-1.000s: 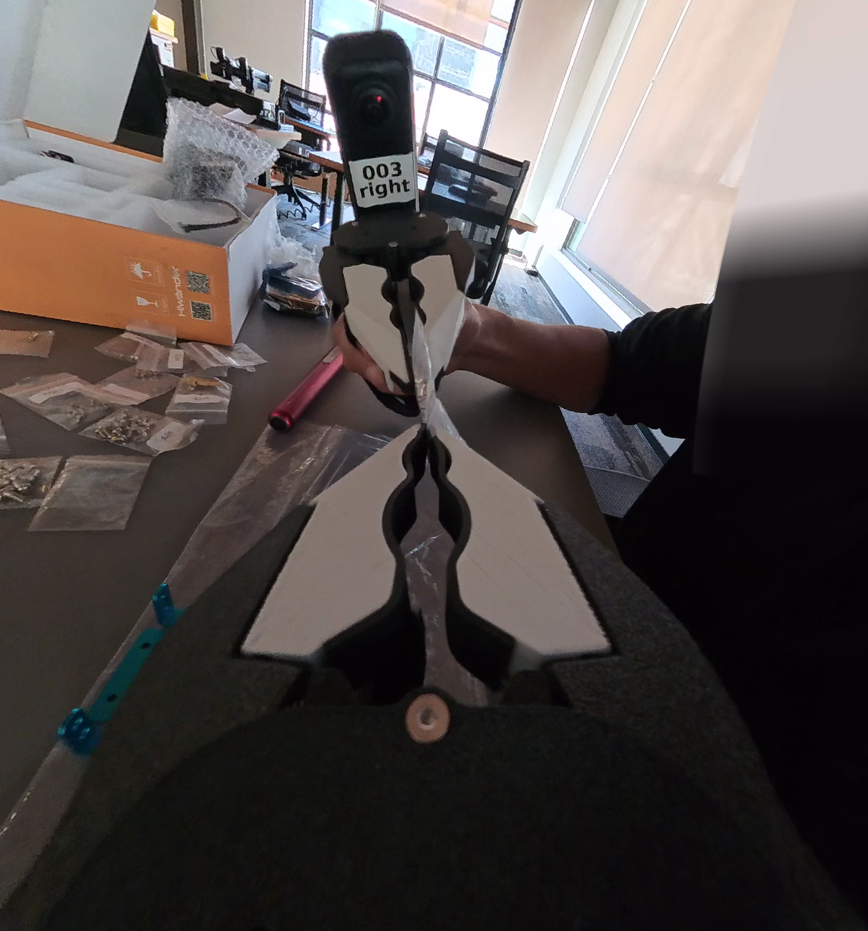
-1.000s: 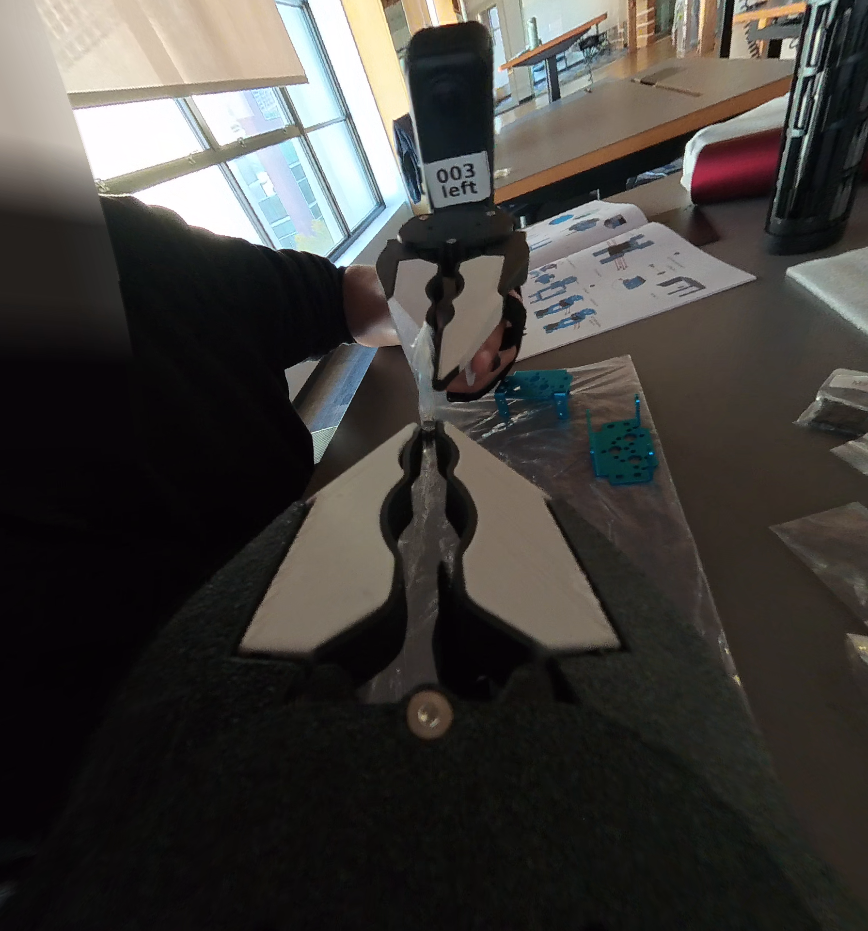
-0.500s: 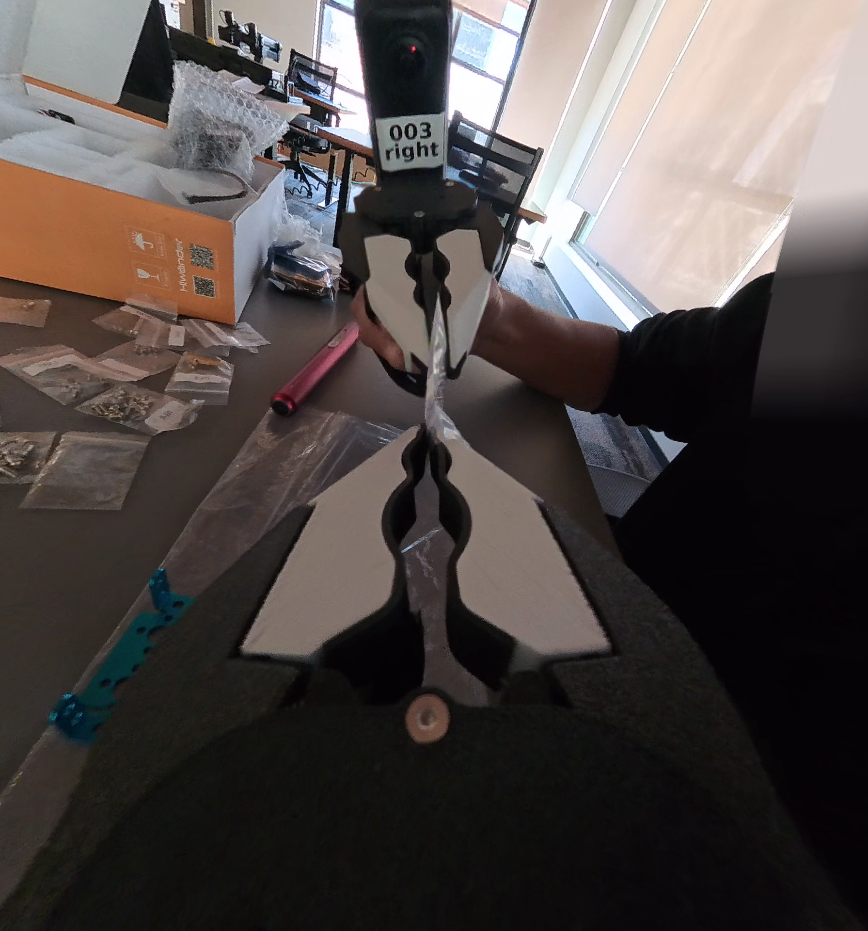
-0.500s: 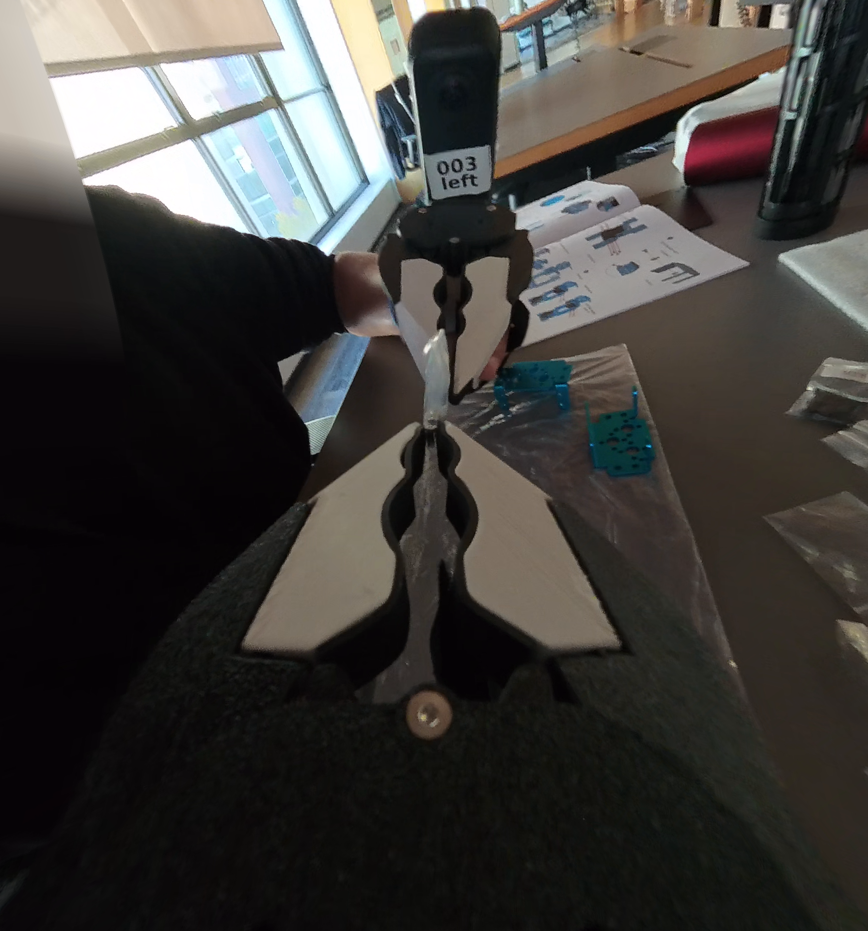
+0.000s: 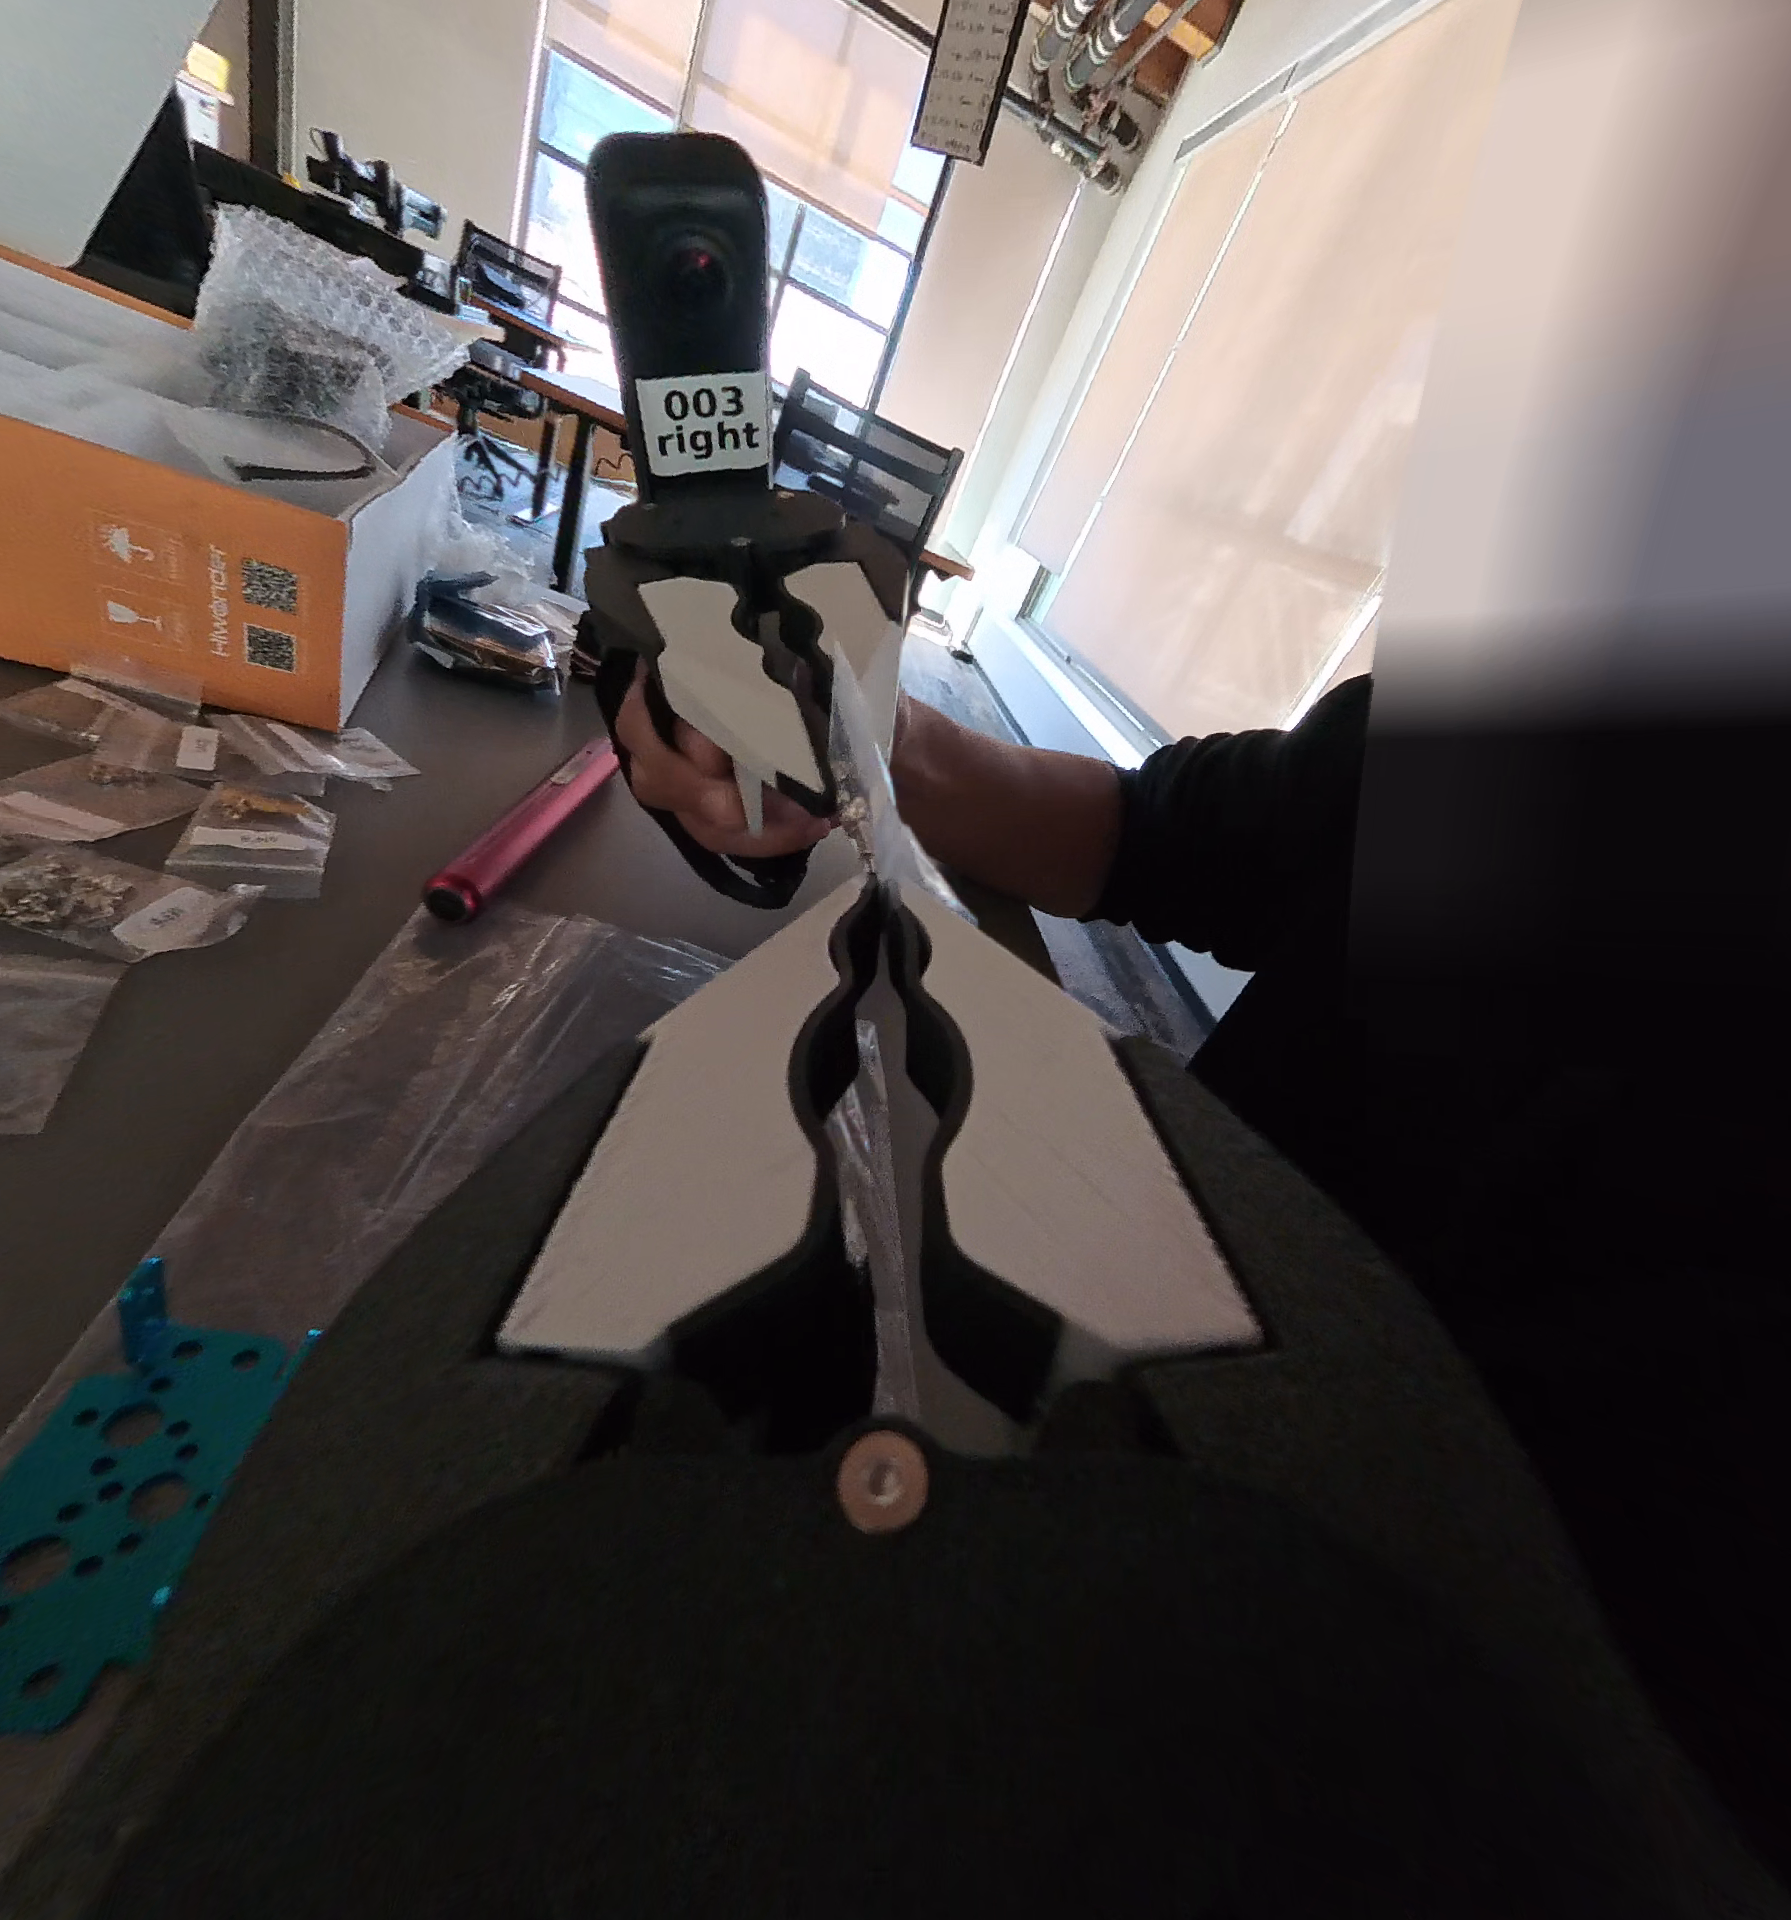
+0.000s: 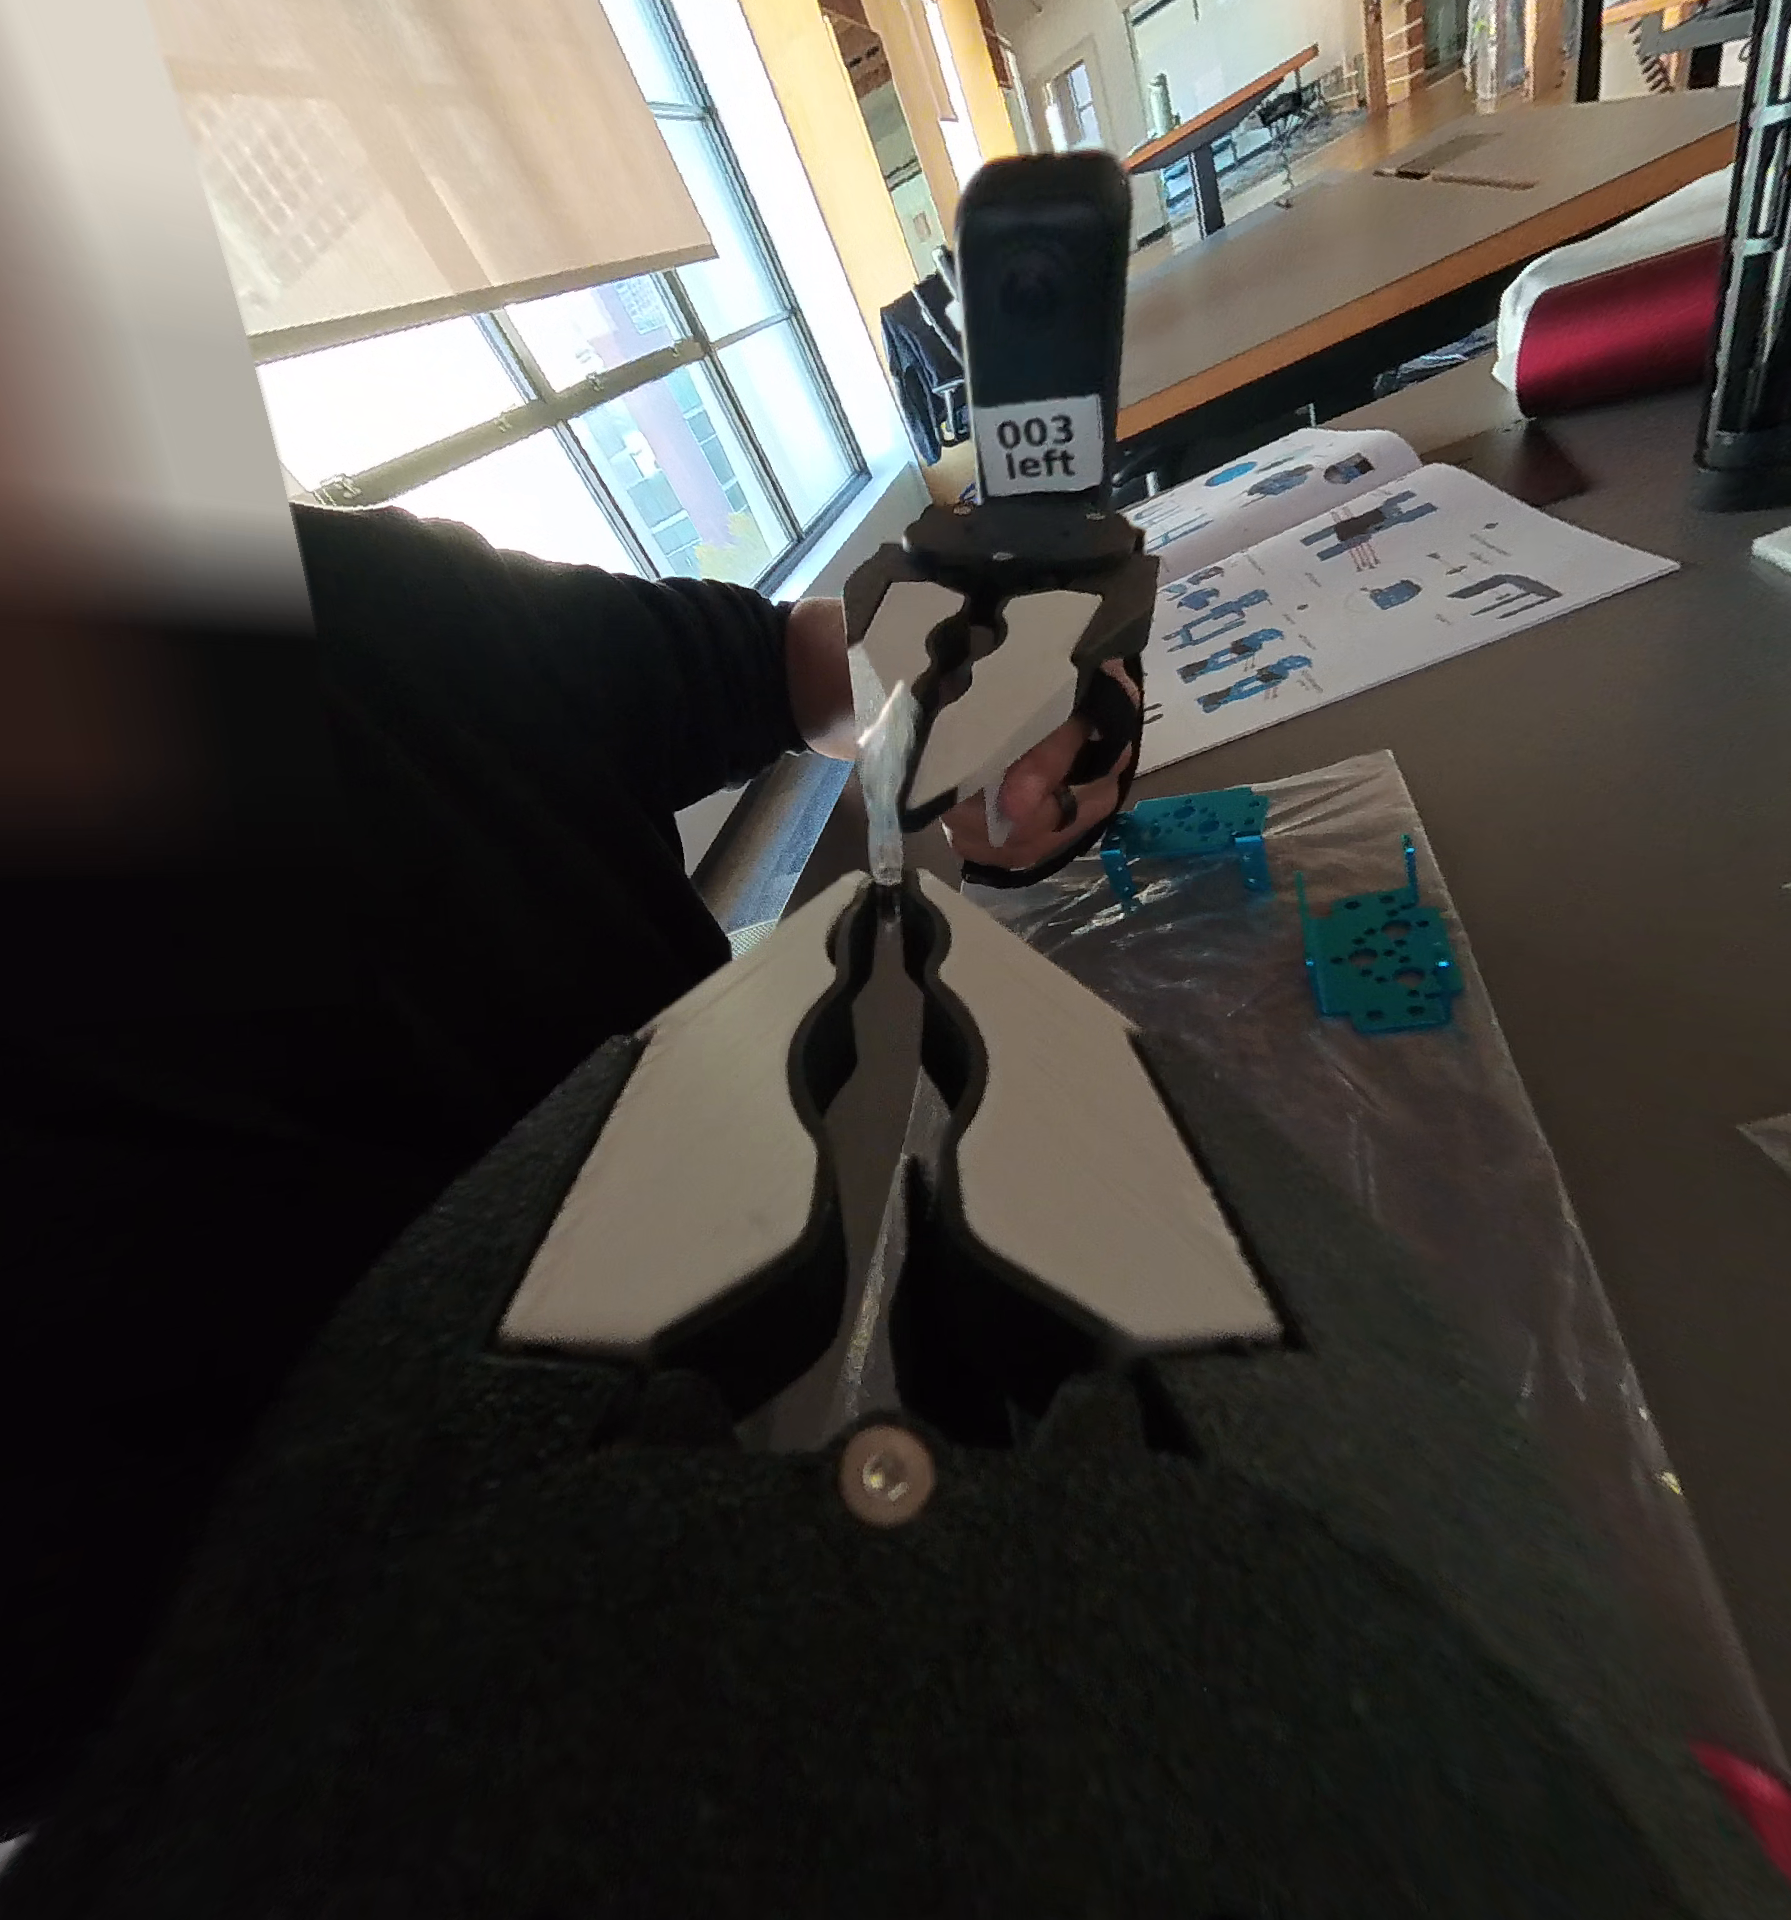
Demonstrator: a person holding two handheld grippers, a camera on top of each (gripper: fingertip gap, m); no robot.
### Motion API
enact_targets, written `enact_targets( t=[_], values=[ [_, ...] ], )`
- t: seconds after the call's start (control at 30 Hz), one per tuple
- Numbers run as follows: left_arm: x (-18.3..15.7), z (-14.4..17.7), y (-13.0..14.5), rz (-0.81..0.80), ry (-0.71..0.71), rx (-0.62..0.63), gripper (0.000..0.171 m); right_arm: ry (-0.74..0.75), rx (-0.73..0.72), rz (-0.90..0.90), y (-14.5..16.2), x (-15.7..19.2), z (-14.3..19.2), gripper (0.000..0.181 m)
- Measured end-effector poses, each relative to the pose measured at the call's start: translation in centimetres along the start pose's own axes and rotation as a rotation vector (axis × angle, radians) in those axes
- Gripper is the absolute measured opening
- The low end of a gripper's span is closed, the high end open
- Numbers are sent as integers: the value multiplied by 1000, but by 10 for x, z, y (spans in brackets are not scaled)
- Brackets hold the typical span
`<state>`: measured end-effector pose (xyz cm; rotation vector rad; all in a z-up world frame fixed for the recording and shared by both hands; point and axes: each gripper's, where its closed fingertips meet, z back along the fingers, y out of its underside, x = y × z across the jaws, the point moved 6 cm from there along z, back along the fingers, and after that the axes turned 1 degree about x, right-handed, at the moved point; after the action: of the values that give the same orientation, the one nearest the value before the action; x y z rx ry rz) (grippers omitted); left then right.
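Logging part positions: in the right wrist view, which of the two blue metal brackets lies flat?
The nearer, right-hand blue bracket lies flat on the big plastic bag; the other bracket, beside the left gripper, stands on its legs.

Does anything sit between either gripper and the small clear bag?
Nothing visible does. The left gripper and right gripper are each shut directly on the small clear bag, which stretches between them above the large plastic sheet.

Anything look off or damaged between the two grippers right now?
The small clear plastic bag is twisted into a tight strand between the left gripper and the right gripper, both shut on it. No tear is visible. Blue metal brackets lie loose on the plastic sheet.
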<state>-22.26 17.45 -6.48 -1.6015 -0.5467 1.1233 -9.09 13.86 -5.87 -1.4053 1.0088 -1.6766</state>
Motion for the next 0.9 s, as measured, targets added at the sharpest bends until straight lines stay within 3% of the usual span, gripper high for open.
enact_targets(
  t=[0.13, 0.23, 0.3, 0.43, 0.67, 0.83, 0.9],
  values=[
    [-1, -6, 2, -42, -40, 50, 16, -14, -4, 12, -1, 3, -3, 3],
    [-4, -9, 4, -46, -38, 68, 17, -14, 5, 10, 1, 3, -6, 3],
    [-4, -8, 4, -57, -44, 63, 0, 5, 6, 7, 2, 1, -5, 3],
    [7, 1, -4, -49, -122, 8, 0, 60, -10, 19, -3, -5, 5, 3],
    [10, -1, 2, -72, -163, 62, 7, 103, 37, 45, -1, -5, 6, 3],
    [23, 4, 9, -184, -306, 176, 8, 195, 126, 54, 9, -19, 13, 3],
    [24, 3, 15, -276, -336, 246, 0, 202, 141, 40, 11, -22, 14, 3]
  ],
)
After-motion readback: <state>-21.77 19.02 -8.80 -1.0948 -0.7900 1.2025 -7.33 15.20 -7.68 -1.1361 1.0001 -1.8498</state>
